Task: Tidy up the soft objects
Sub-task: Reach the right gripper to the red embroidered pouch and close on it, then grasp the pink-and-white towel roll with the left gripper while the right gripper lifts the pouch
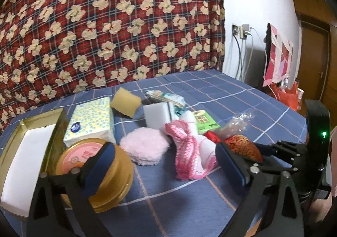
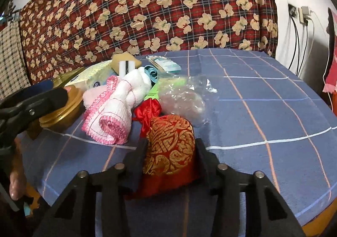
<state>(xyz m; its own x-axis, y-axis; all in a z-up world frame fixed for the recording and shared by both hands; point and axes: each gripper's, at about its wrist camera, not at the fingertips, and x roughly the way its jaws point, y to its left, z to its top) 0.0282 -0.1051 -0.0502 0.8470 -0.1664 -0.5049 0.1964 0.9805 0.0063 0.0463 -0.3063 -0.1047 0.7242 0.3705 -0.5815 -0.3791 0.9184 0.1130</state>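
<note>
Red-gold pouch (image 2: 170,148) clamped in right gripper (image 2: 171,152) | left gripper (image 1: 166,165) wide, empty | pink-trimmed cloth (image 2: 111,114) beside pouch

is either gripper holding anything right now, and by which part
The right gripper is closed on the red and gold brocade pouch, across its body below the tied neck. The left gripper holds nothing.
</note>
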